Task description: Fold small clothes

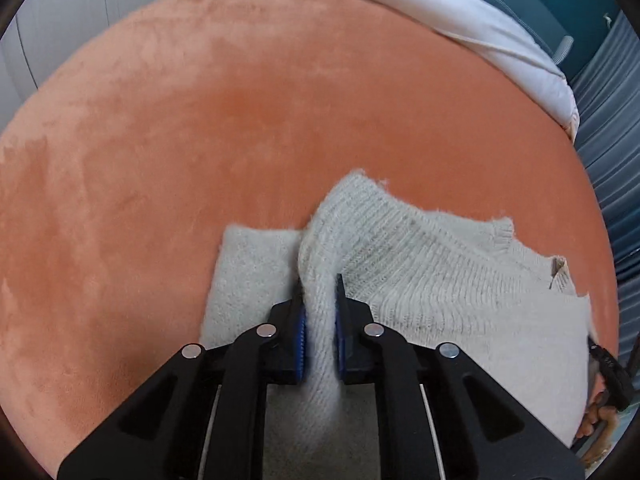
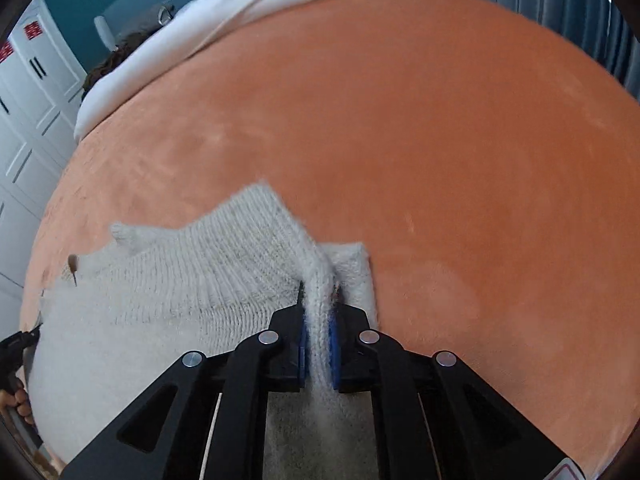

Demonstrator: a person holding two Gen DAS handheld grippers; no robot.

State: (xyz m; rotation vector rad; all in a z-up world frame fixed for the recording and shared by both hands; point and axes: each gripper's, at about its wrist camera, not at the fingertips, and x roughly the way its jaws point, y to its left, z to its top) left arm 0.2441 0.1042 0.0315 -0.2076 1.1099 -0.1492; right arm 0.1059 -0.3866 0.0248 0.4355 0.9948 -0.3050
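A small cream knitted sweater [image 1: 440, 280] lies on an orange plush surface [image 1: 240, 120]. My left gripper [image 1: 320, 292] is shut on a ridge of the sweater's left edge, with the fabric pinched between its blue pads. A folded part of the knit lies under it to the left. In the right wrist view the same sweater [image 2: 180, 288] spreads to the left. My right gripper [image 2: 318, 300] is shut on a ridge of its right edge. Each view shows the other gripper at its rim, on the right in the left wrist view [image 1: 608, 376] and on the left in the right wrist view [image 2: 16, 340].
White bedding [image 1: 480, 12] lies along the far edge of the orange surface; it also shows in the right wrist view [image 2: 240, 12]. White cupboard doors [image 2: 28, 92] stand at the left. Grey-blue curtains [image 1: 612, 120] hang at the right.
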